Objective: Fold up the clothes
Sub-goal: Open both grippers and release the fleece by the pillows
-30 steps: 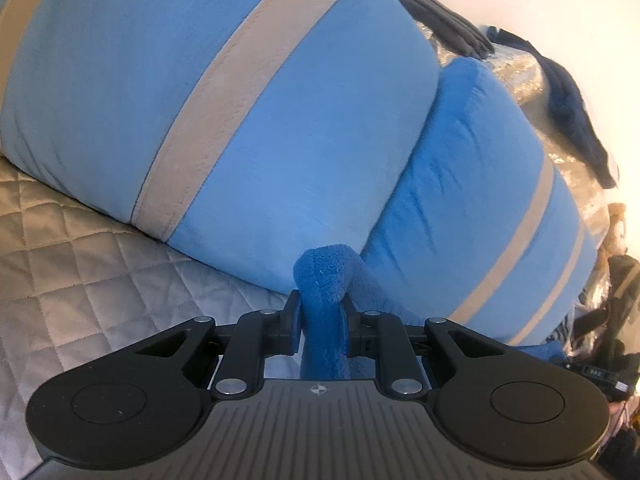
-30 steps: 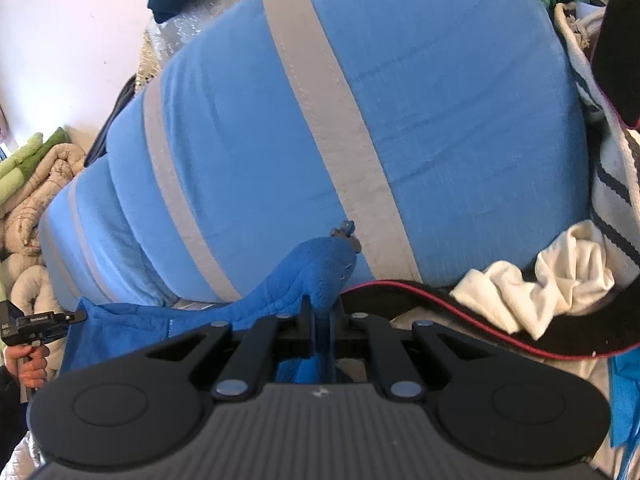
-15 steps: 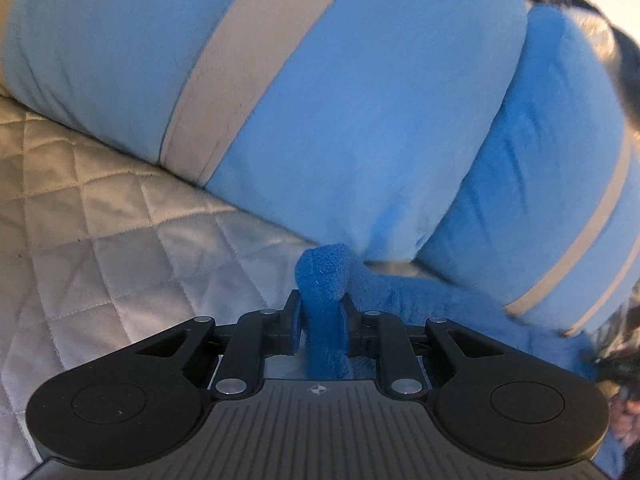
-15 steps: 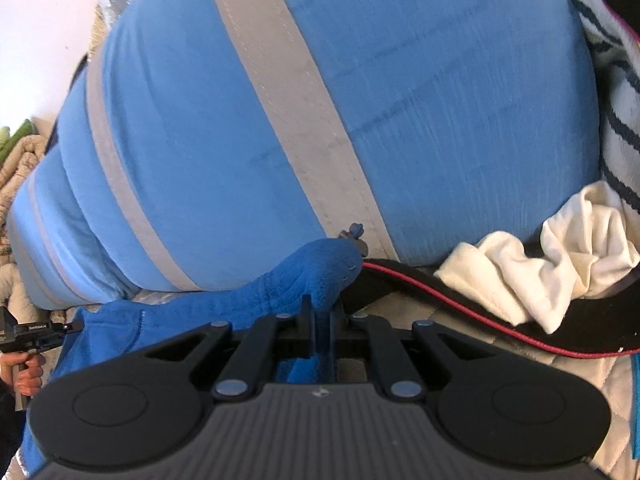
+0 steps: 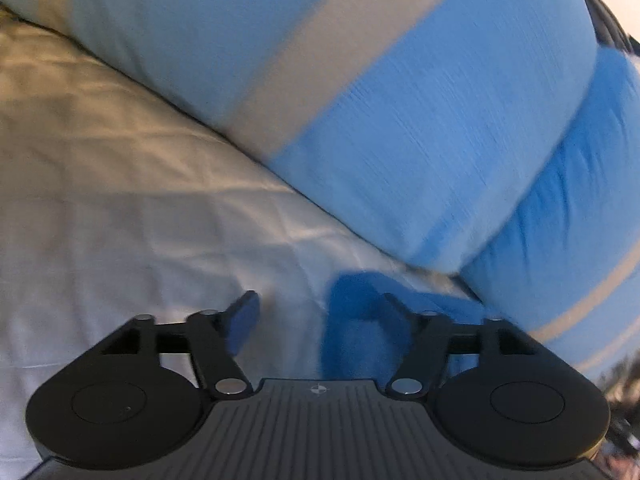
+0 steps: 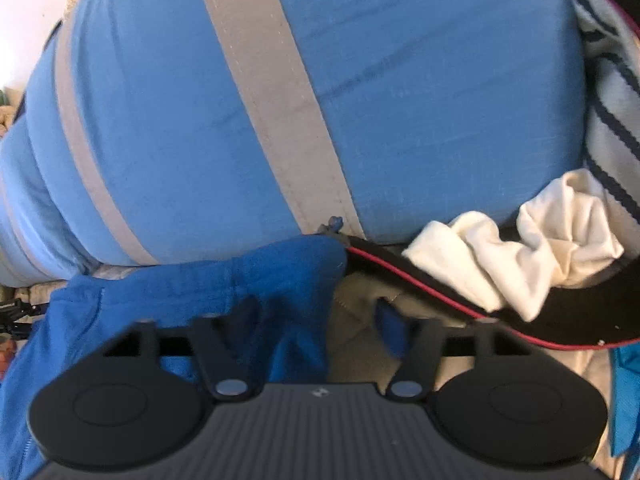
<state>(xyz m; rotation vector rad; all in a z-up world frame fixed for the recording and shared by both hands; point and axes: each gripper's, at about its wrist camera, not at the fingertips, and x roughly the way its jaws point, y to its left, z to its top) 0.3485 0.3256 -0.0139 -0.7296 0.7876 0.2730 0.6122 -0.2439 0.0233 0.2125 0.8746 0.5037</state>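
A bright blue fleece garment (image 6: pixel 208 288) lies on the quilted bedcover (image 5: pixel 120 200) at the foot of two light blue pillows with beige stripes (image 6: pixel 400 100). My right gripper (image 6: pixel 316 320) hovers just over the garment's right corner. Its jaws are opening, and the cloth sags loose by the left finger (image 6: pixel 244 312). In the left wrist view the other corner of the blue garment (image 5: pixel 352 320) stands up between the jaws of my left gripper (image 5: pixel 320 312). Those jaws are opening too. The cloth leans toward the right finger (image 5: pixel 394 312), and the left pad is clear of it.
A crumpled cream cloth (image 6: pixel 520 248) lies on a black garment with red piping (image 6: pixel 440 288) to the right. A white cloth with navy stripes (image 6: pixel 608 120) is piled behind them. The pillows (image 5: pixel 400 120) wall off the far side of the bed.
Both grippers have sunk toward the bed and let go of the blue garment's corners: the jaws that pinched the cloth now stand apart, and the garment has dropped onto the cover.
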